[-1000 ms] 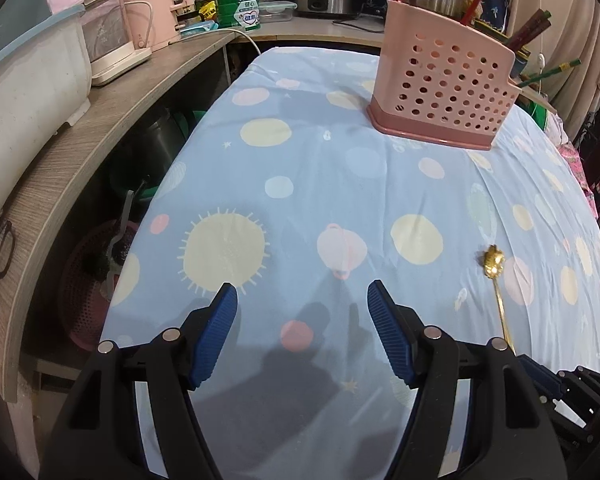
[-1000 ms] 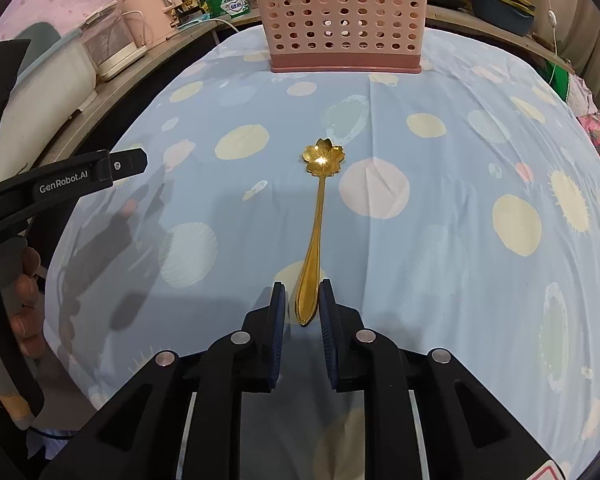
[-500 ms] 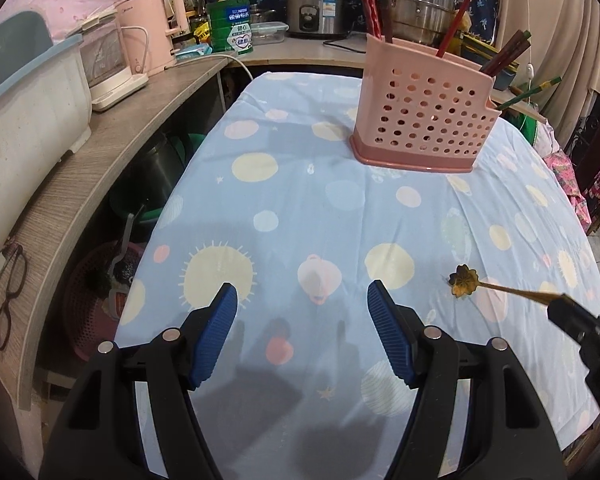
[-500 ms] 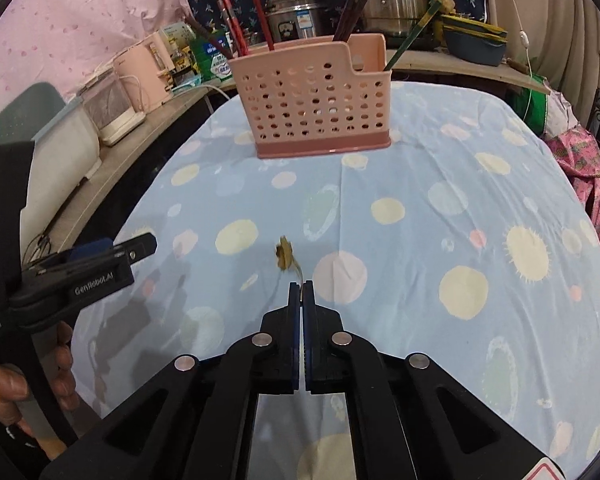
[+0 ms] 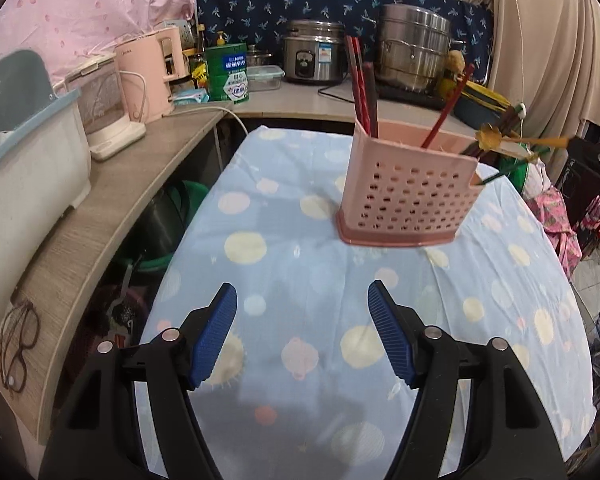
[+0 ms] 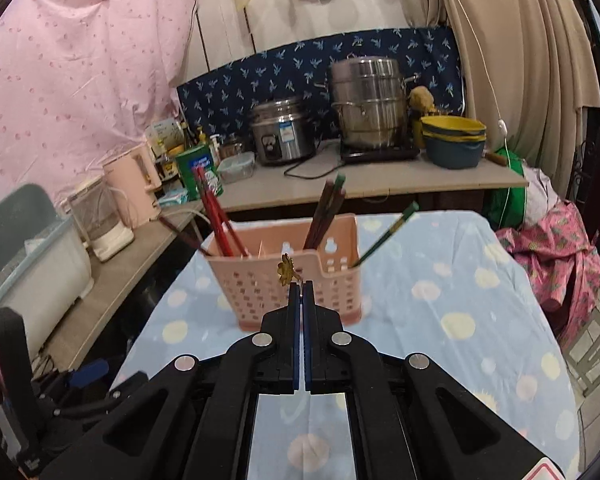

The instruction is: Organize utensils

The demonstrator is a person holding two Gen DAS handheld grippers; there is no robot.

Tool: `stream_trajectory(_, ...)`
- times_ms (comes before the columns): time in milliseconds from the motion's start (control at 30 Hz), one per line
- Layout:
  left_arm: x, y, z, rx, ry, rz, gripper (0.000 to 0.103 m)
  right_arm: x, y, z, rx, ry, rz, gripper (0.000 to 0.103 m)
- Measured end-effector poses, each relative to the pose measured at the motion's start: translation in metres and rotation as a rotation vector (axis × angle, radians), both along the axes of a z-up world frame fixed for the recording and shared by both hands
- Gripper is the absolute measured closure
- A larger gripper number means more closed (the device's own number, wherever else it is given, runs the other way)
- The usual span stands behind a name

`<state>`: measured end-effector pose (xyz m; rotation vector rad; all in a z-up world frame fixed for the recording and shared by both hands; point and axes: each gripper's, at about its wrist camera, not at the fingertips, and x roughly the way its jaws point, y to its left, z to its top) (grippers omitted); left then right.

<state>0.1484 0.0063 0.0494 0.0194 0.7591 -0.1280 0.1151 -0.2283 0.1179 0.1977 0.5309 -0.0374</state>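
A: What are the right tongs (image 6: 301, 285) doing?

B: They are pressed together on the handle of a gold spoon (image 6: 286, 269), pinching it. The flower-shaped bowl sticks out just past the fingertips, up in the air.

A: And where is that spoon compared with the basket?

B: From the right wrist, the spoon sits in front of the near rim of the pink basket (image 6: 292, 280), which stands straight ahead of the tongs on the spotted worktop (image 6: 460, 304). From the left wrist, the spoon (image 5: 490, 137) shows at the basket's upper right corner, above its rim; whether it touches the rim I cannot tell.

A: What is in the basket?

B: Red chopsticks (image 6: 214, 216) lean in its left part, dark ones (image 6: 328, 208) in the middle, and a green-tipped pair (image 6: 384, 236) on the right.

A: The left tongs (image 5: 302, 316)?

B: Spread wide with nothing between the blue pads (image 5: 216, 332), low over the worktop (image 5: 284, 240). The basket (image 5: 408, 200) is ahead of them and a little to the right, well apart.
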Motion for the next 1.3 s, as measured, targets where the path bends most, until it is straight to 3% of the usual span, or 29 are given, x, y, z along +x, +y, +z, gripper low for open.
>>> stream_trajectory(133, 0.007, 0.001, 0.006, -0.005, -0.015, 0.010, 0.035, 0.043, 0.003, 0.014, -0.055, 0.016, -0.003, 0.102)
stream_trajectory(267, 0.011, 0.004, 0.007, -0.014, -0.017, 0.019, 0.035, 0.079, 0.010, 0.004, -0.071, 0.109, 0.026, 0.102)
stream_trajectory(367, 0.013, 0.007, 0.006, -0.018, -0.014, 0.025, 0.035, 0.089, 0.017, -0.001, -0.080, 0.122, 0.036, 0.101)
stream_trajectory(533, 0.010, 0.010, 0.011, -0.034, -0.023, 0.029, 0.035, 0.064, 0.021, 0.007, -0.050, 0.045, 0.024, 0.078)
stream_trajectory(700, 0.002, 0.003, 0.021, -0.050, -0.046, 0.016, 0.034, 0.027, 0.030, 0.002, -0.032, 0.051, 0.049, 0.073)
stream_trajectory(900, -0.013, -0.014, 0.035, -0.049, -0.083, -0.008, 0.028, -0.007, 0.033, -0.008, -0.033, 0.088, 0.022, 0.058)
stream_trajectory(1300, -0.034, -0.038, 0.038, -0.019, -0.103, -0.026, 0.017, -0.039, 0.024, -0.015, -0.042, 0.115, -0.043, 0.036)
